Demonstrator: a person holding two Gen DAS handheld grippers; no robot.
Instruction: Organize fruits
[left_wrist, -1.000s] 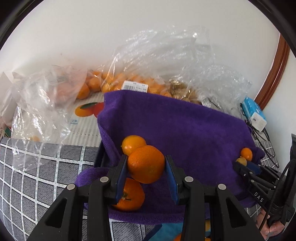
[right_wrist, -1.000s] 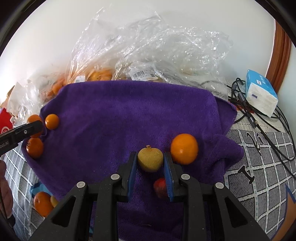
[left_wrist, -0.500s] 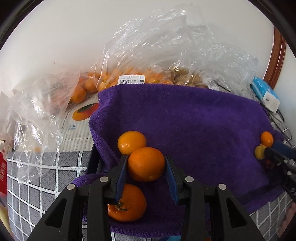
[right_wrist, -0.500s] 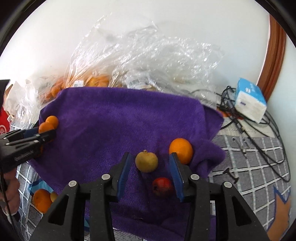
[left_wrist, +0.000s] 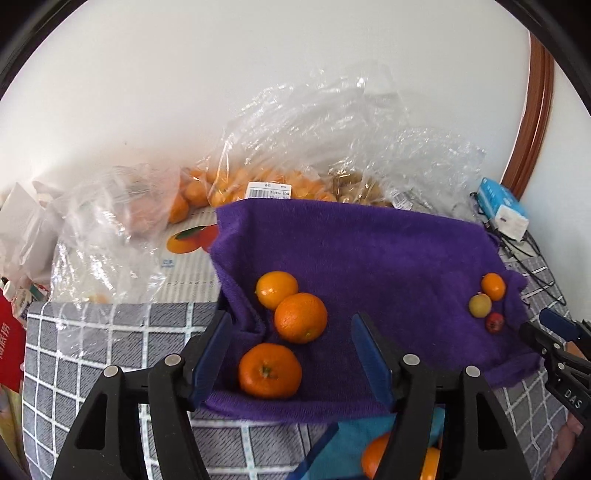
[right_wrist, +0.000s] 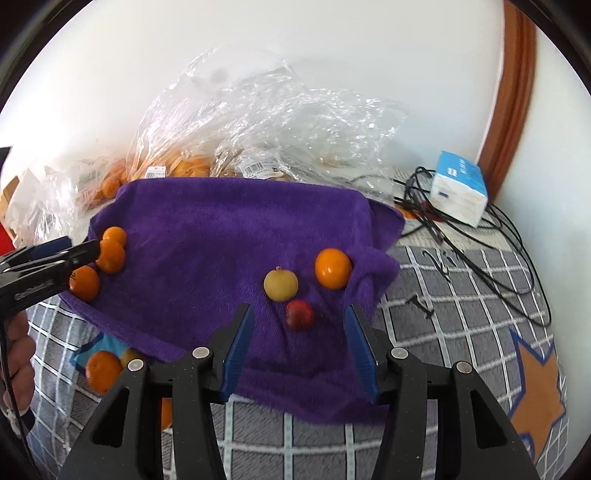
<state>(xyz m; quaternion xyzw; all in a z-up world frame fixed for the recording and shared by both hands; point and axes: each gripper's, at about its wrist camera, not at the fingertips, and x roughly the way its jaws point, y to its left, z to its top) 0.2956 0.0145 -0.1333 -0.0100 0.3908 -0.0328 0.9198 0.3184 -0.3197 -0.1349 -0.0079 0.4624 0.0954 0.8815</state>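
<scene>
Now both tongs stand released over the purple towel, their jaws having just been opening. The left tongs hang above the towel's left end, pads clear of the large orange between them; a smaller orange touches it on the far side, and a stemmed orange lies just nearer. The right tongs hang over the towel's right end, with the small red fruit between the blue pads but not pressed. Just beyond it sits the yellow-green fruit, and an orange lies beside that to the right. The towel covers part of a grey checked cloth. Crumpled clear bags of fruit lie along the far wall, with a blue tissue pack and black cables at far right.
</scene>
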